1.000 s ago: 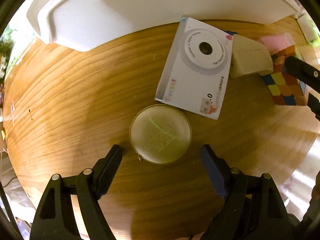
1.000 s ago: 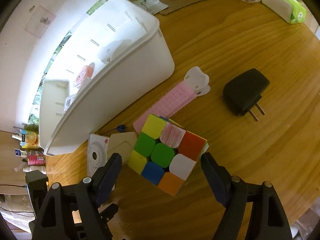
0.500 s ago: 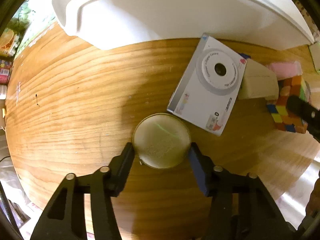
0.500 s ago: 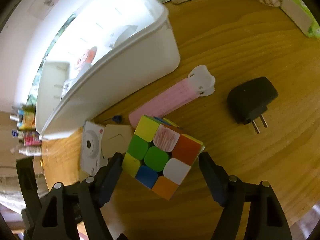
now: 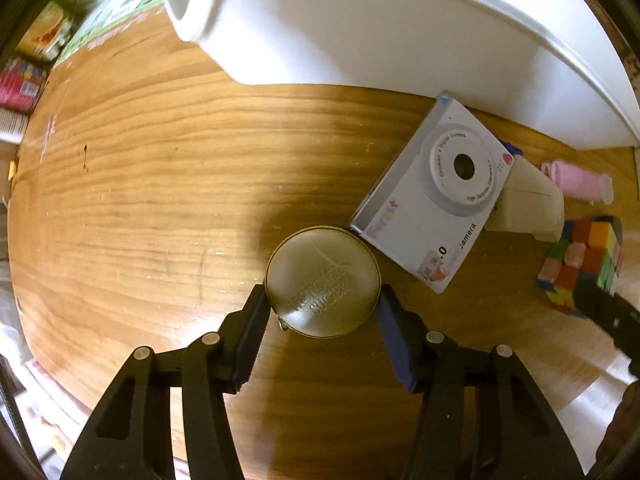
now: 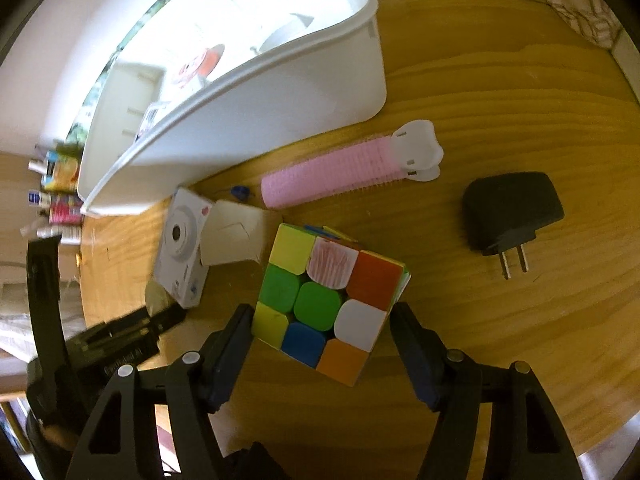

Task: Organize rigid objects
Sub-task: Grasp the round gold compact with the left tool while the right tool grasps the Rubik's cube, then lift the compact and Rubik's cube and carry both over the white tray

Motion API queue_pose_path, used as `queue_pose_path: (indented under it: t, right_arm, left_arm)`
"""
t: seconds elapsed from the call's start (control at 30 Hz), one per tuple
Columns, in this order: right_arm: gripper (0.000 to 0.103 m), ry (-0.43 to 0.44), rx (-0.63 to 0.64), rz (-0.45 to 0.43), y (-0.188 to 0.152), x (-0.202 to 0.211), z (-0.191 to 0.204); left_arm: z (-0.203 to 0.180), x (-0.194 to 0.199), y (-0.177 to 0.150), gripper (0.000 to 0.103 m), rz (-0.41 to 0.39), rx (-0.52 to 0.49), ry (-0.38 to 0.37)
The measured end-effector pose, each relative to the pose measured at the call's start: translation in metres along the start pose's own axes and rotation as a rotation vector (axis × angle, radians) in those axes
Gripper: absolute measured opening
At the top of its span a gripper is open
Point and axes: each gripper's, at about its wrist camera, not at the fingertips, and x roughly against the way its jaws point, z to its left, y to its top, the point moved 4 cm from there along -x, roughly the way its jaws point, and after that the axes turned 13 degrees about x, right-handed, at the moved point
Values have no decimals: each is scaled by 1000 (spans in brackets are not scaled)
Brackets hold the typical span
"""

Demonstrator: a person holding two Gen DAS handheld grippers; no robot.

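A round brass tin with embossed lettering lies on the wooden table. My left gripper points straight down and is shut on it, a pad pressed against each side. A scrambled colour cube sits between the fingers of my right gripper, whose jaws are closing. The left pad is at the cube's yellow corner and the right pad is just at its far edge, without a firm squeeze. The cube also shows at the right edge of the left wrist view.
A white toy-camera box lies just right of the tin, with a beige carton beside it. A large white bin stands behind. A pink hair roller and a black plug adapter lie beyond the cube.
My left gripper's jaws came in from wide apart and clamped the tin. The right gripper's jaws narrowed onto the cube. Both wrists rolled a little.
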Motion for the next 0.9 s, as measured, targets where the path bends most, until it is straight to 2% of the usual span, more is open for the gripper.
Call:
queue_pose_path:
  t: [0.07,0.1,0.3,0.7,0.9]
  right_arm:
    - [67,-3,40,9,-2,2,2]
    - [65,-24,82,-56,2,2,4]
    - [58,-25,193,-44,2,10,6]
    - [58,18,411,-12,2,23,24]
    - [58,51,510,-46,4,38,39]
  left_arm:
    - [4,-1,-3,58,1,25,-1]
    - [7,-3,-5,58,2,34,-2]
    - [19,-5,-9,58,21,124,-31]
    - [56,4,-29,58,1,282,-34]
    - [76,27,-32,58,-44,359,-21]
